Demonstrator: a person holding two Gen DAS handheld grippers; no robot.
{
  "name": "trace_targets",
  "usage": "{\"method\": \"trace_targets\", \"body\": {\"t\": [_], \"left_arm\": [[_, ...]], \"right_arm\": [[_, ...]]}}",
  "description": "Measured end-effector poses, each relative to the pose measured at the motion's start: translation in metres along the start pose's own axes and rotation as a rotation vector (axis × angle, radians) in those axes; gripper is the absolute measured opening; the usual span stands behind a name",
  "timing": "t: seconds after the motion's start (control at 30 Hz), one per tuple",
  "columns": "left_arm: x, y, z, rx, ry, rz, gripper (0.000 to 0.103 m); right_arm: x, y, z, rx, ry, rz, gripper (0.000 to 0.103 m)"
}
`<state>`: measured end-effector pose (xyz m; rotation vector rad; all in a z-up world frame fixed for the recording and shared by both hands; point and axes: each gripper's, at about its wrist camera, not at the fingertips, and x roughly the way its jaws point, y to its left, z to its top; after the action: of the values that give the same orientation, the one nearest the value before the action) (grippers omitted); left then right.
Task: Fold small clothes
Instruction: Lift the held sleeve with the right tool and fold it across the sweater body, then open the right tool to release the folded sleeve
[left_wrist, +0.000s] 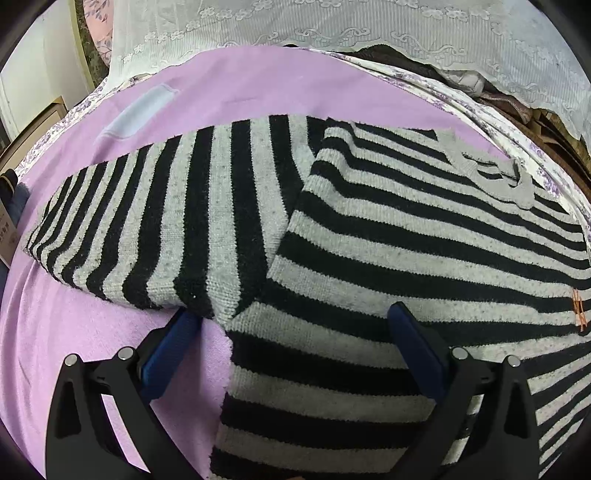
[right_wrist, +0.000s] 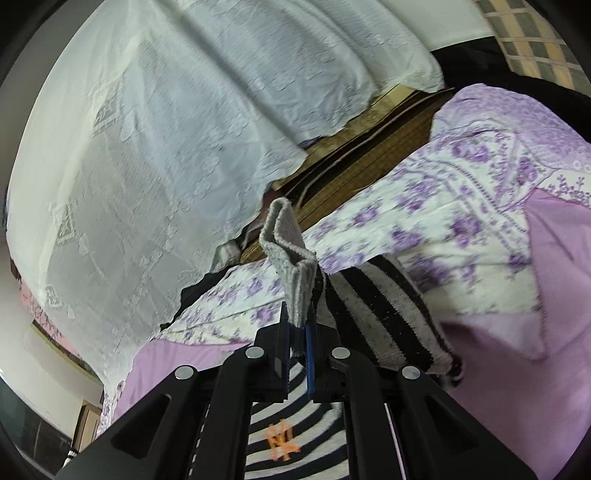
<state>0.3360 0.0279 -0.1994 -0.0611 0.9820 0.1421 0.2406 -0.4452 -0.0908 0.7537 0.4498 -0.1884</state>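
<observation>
A black-and-grey striped knit sweater (left_wrist: 369, 236) lies on a lilac cloth (left_wrist: 229, 92). One sleeve (left_wrist: 147, 221) is folded out to the left, and the grey collar (left_wrist: 495, 173) lies at the far right. My left gripper (left_wrist: 295, 321) is open and low over the sweater's near part, one blue finger (left_wrist: 173, 347) on the lilac cloth, the other (left_wrist: 417, 343) on the knit. My right gripper (right_wrist: 297, 328) is shut on a grey ribbed edge (right_wrist: 291, 254) of the sweater and holds it lifted. The striped body (right_wrist: 388, 314) hangs beside it. An orange logo (right_wrist: 282, 441) shows below.
A white lace cloth (right_wrist: 155, 140) hangs at the back over brown stacked items (right_wrist: 369, 155). A purple-flowered sheet (right_wrist: 443, 199) lies under the lilac cloth. A pale blue patch (left_wrist: 140, 114) sits on the lilac cloth at the far left. Furniture (left_wrist: 33, 122) stands beyond the left edge.
</observation>
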Motion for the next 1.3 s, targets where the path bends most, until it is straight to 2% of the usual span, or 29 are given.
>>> {"method": "trace_targets", "body": {"t": [0.53,0.83,1.1,1.17,1.23,1.27,1.3], "left_arm": [[0.000,0.001,0.000,0.000,-0.001,-0.001,0.099],[-0.001,0.001,0.000,0.001,-0.001,-0.002,0.099],[-0.001,0.001,0.000,0.001,-0.002,-0.002,0.099],[-0.001,0.001,0.000,0.001,-0.002,-0.002,0.099],[-0.001,0.001,0.000,0.002,-0.002,-0.003,0.099],[0.000,0.001,0.000,0.001,-0.002,-0.003,0.099],[0.000,0.001,0.000,0.001,-0.002,-0.003,0.099]], "right_arm": [[0.043,0.078,-0.048,-0.044,0.129,0.123,0.007],[0.082,0.124,-0.096,-0.066,0.250,0.204,0.007],[0.111,0.142,-0.139,-0.110,0.339,0.192,0.007],[0.120,0.142,-0.146,-0.127,0.377,0.179,0.011],[0.136,0.140,-0.159,-0.154,0.462,0.142,0.015],[0.140,0.138,-0.163,-0.153,0.486,0.126,0.025],[0.144,0.137,-0.169,-0.153,0.505,0.124,0.029]]}}
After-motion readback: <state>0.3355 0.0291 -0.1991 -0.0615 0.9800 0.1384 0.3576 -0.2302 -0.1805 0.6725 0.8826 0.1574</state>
